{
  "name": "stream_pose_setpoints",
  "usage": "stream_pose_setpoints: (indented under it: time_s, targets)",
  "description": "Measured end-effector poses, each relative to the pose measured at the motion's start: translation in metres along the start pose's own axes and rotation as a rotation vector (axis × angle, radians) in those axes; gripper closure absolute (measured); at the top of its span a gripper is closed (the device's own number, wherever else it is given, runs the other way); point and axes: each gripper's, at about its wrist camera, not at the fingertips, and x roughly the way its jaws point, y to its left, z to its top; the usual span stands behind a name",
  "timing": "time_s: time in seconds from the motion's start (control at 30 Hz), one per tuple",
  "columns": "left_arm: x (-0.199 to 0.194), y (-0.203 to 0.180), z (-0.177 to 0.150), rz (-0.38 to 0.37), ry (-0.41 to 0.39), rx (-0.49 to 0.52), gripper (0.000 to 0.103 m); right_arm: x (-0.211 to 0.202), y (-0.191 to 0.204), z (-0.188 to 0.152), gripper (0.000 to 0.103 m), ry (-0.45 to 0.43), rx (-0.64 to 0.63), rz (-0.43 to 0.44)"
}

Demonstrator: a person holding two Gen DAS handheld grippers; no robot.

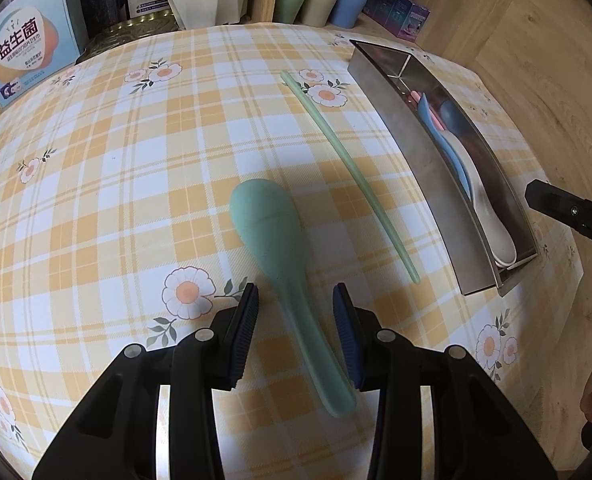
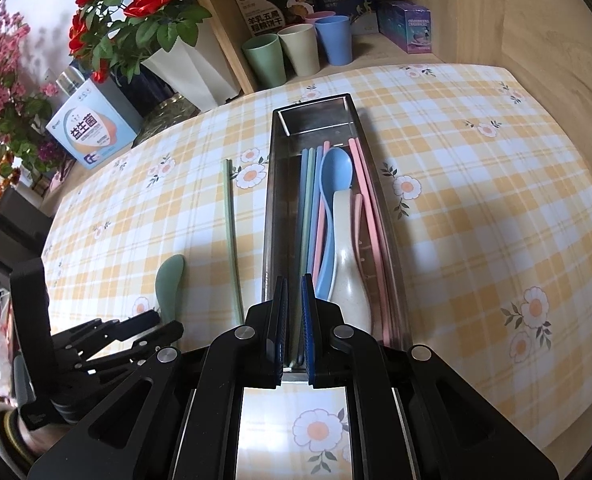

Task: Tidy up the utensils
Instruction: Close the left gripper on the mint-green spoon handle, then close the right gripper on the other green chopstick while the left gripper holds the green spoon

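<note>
Black linkages of the left tool (image 1: 294, 300) fill the near edge of its view, with the two blue-padded fingers (image 1: 245, 332) standing apart on either side of the green spoon's (image 1: 280, 264) handle; the pads show a clear gap to the handle on both sides, so nothing is clamped yet. The spoon lies flat on the checked bench (image 1: 116, 184), bowl pointing away, which leaves the narrow handle as the natural part to pinch, and the tool seems lined up over it for that reason. Just beside the spoon, a green chopstick (image 1: 348, 164) also lies loose on the cloth, between the spoon and the steel tray (image 1: 412, 152). The tray already holds a blue spoon (image 2: 334, 184), a cream spoon (image 2: 346, 264) and pink and blue-green chopsticks, all laid lengthwise, so the sorting looks mostly done, with these two green pieces left out. The right tool (image 2: 295, 312) hangs over the near end of the tray with its fingers almost together and nothing seen gripped between them, probably idle there while the left one works. Closing squarely on the slim handle looks like the next need.
</note>
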Motion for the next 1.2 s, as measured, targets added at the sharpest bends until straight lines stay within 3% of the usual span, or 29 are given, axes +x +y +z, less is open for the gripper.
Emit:
stream_pose_setpoints:
  time_s: [0.1,0.13,0.2,0.43,0.67,0.8,0.93,1.2]
  targets:
    - [0.0,0.003,0.0,0.017,-0.007,-0.007,0.078,0.0,0.001,0.0,0.095,0.002,-0.002,0.003]
    - [0.0,0.005,0.0,0.006,-0.007,-0.015,0.086,0.0,0.002,-0.001,0.095,0.002,-0.003,0.004]
    - [-0.001,0.013,-0.002,-0.027,-0.005,-0.052,0.089,0.0,0.002,-0.001,0.095,0.002,-0.004,0.006]
    - [-0.013,0.039,-0.012,-0.029,-0.031,-0.136,0.09,0.0,0.002,-0.001,0.095,0.001,-0.002,0.005]
    - [-0.036,0.064,-0.018,0.063,-0.111,-0.162,0.09,0.005,0.008,-0.002,0.095,0.011,-0.011,0.014]
    - [-0.04,0.077,-0.02,0.075,-0.116,-0.19,0.09,0.008,0.014,-0.003,0.095,0.02,-0.032,0.024]
    - [-0.046,0.085,-0.023,0.084,-0.134,-0.207,0.09,0.013,0.027,0.002,0.095,0.021,-0.09,0.033]
    - [-0.059,0.096,-0.024,0.091,-0.187,-0.227,0.09,0.04,0.075,0.028,0.095,0.029,-0.323,0.035]
